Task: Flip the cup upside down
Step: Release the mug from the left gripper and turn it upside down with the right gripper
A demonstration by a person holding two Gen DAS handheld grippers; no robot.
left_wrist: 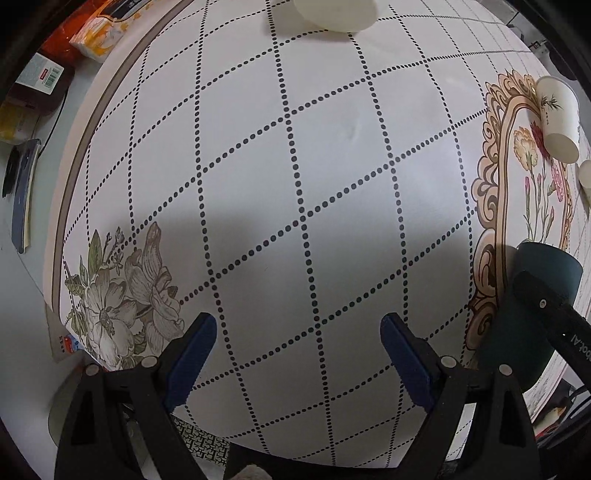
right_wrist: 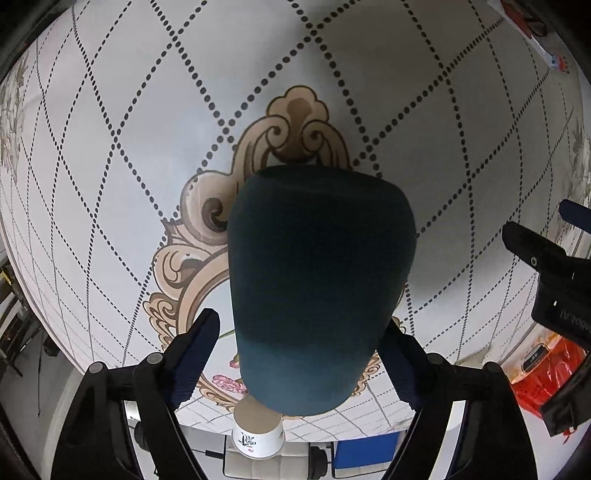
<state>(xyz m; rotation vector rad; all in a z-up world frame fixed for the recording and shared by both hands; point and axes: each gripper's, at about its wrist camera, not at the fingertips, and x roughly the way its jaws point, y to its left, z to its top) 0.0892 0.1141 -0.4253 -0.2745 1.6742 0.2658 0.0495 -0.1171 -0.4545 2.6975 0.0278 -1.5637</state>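
Note:
A dark teal cup (right_wrist: pixel 317 280) stands upside down on the patterned tablecloth (right_wrist: pixel 110 184), between the fingers of my right gripper (right_wrist: pixel 303 354). The left finger stands clearly apart from the cup; the right finger is close to its side, contact unclear. The cup also shows at the right edge of the left wrist view (left_wrist: pixel 535 306), with the right gripper's finger (left_wrist: pixel 550 306) against it. My left gripper (left_wrist: pixel 299 354) is open and empty, low over the cloth to the cup's left.
White paper cups stand upside down on the cloth: one (left_wrist: pixel 557 118) and another (left_wrist: pixel 585 177) at the right, one (right_wrist: pixel 258 432) near the table edge. A white round object (left_wrist: pixel 336 13) sits far back. Packets and a box (left_wrist: pixel 92 33) lie off the cloth.

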